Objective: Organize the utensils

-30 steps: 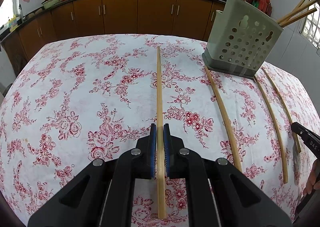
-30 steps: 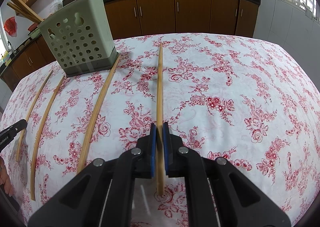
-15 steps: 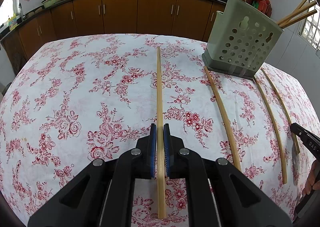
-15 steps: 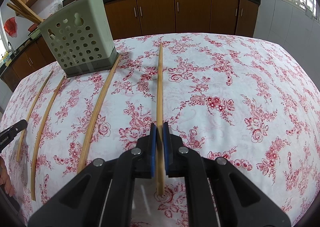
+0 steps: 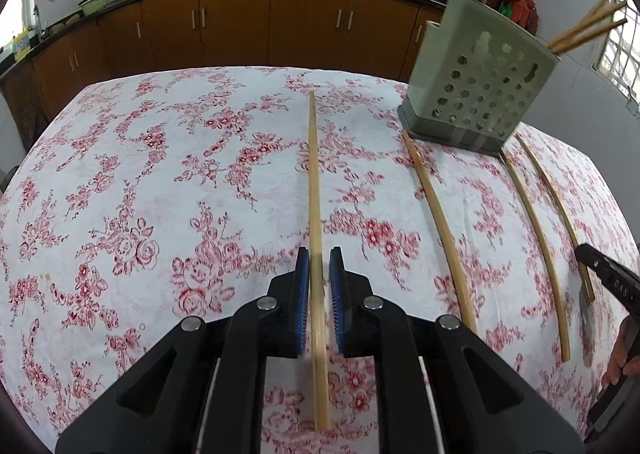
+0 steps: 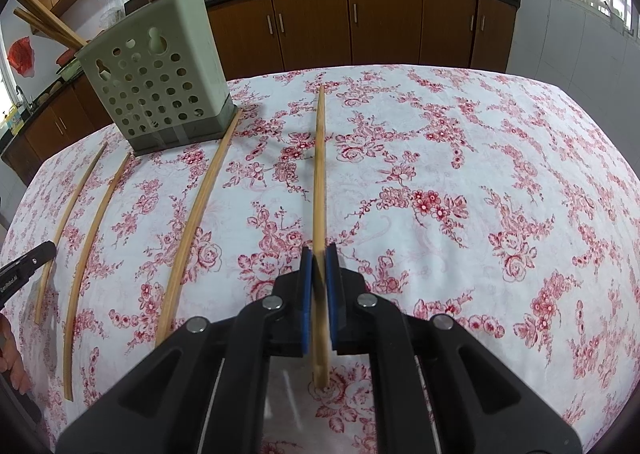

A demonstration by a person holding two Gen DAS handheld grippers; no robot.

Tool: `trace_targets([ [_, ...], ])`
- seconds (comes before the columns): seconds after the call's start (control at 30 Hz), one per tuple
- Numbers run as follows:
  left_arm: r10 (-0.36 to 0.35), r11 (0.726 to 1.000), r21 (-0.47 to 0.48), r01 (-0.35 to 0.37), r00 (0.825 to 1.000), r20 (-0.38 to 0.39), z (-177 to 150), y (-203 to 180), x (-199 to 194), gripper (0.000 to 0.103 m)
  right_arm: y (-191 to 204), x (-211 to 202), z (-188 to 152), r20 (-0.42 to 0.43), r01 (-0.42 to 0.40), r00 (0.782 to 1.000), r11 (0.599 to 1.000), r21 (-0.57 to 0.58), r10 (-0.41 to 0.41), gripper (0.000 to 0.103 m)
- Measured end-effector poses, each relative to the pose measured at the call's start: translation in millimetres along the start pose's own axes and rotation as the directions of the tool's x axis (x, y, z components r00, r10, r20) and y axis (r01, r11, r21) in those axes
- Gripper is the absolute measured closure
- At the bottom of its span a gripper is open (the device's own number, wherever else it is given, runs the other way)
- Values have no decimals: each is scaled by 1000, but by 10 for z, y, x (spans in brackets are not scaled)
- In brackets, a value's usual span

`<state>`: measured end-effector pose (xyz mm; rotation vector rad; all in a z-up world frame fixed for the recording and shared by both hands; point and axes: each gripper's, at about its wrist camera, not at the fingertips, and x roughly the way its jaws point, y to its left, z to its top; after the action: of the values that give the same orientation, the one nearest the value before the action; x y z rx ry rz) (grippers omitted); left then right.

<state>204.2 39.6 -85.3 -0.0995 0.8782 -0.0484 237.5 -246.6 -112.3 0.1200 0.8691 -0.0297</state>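
Note:
My left gripper (image 5: 319, 254) is shut on a wooden chopstick (image 5: 314, 181) that points away over the flowered tablecloth. My right gripper (image 6: 319, 252) is shut on another wooden chopstick (image 6: 319, 165), also pointing away. A pale green perforated utensil holder (image 5: 476, 81) stands at the far right in the left wrist view and at the far left in the right wrist view (image 6: 156, 77), with several chopsticks standing in it. Three loose chopsticks (image 5: 440, 221) lie on the cloth near the holder, also in the right wrist view (image 6: 196, 213).
The table with the red-flower cloth (image 5: 160, 193) fills both views. Brown kitchen cabinets (image 5: 240, 25) and a counter with woks stand behind it. The other gripper's tip shows at the right edge (image 5: 608, 278) and at the left edge (image 6: 24, 266).
Both grippers have lifted slightly with their chopsticks; the holder looks closer and more tilted in both views. The loose chopsticks have not moved.

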Motion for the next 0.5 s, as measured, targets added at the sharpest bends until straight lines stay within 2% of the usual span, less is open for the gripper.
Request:
trace_targets([
  [0.23, 3, 1000, 14, -3, 1000, -2, -48, -39, -34, 90, -18, -31, -2, -1, -8, 1000, 1000, 2, 8, 95],
  [0.33, 16, 999, 31, -16, 1000, -6, -41, -66, -21, 95, -43, -74, -12, -4, -17, 1000, 1000, -12, 17, 95],
  [0.4, -6, 1000, 18, 6, 1000, -23, -32, -36, -29, 95, -67, -174, -4, 19, -20, 1000, 1000, -10, 20, 95],
  [0.5, -14, 1000, 11, 14, 1000, 1, -1, -9, -145, 95, -123, -371, 47, 75, -22, 997, 1000, 1, 22, 95],
])
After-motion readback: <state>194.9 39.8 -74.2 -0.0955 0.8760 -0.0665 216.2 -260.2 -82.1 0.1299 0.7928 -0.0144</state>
